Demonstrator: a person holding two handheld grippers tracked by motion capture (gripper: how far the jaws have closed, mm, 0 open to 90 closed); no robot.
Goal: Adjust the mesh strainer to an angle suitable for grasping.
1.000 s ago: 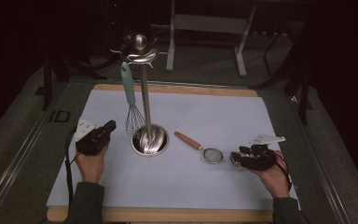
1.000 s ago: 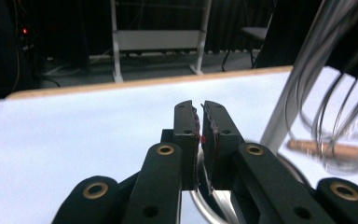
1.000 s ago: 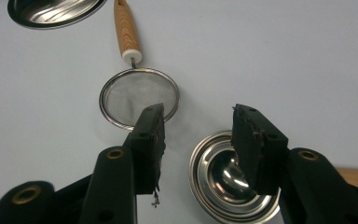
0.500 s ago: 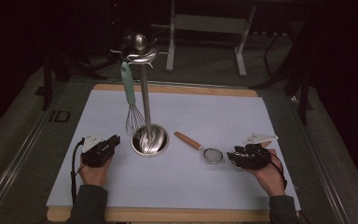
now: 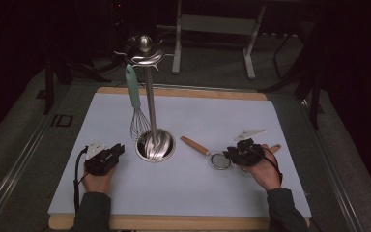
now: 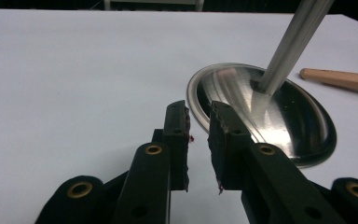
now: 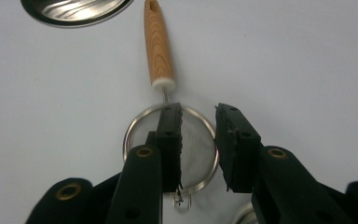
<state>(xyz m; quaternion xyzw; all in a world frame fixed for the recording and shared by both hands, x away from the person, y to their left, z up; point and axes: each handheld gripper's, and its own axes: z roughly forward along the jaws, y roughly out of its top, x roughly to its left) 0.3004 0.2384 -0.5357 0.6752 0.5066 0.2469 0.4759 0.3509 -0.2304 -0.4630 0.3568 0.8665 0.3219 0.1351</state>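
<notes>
A small strainer with a wire ring (image 5: 221,160) and a wooden handle (image 5: 194,145) lies flat on the white mat (image 5: 212,116). My right gripper (image 5: 234,153) reaches over it from the right. In the right gripper view the jaws (image 7: 198,112) straddle the right side of the strainer ring (image 7: 142,122); they have just been closing, with a gap left and no pad pressing. My left gripper (image 5: 113,153) rests low on the mat beside the steel stand base (image 5: 155,145). Its jaws (image 6: 198,126) have just been opening and hold nothing.
A steel pole (image 5: 150,101) rises from the base to a hook crown (image 5: 145,52), where a teal-handled whisk (image 5: 132,89) hangs. A second wooden handle (image 5: 274,148) lies behind my right hand. The mat lies on a wooden board (image 5: 183,92).
My right gripper has slid left over the strainer ring and its jaws have narrowed. My left gripper has come down toward the mat near the stand base.
</notes>
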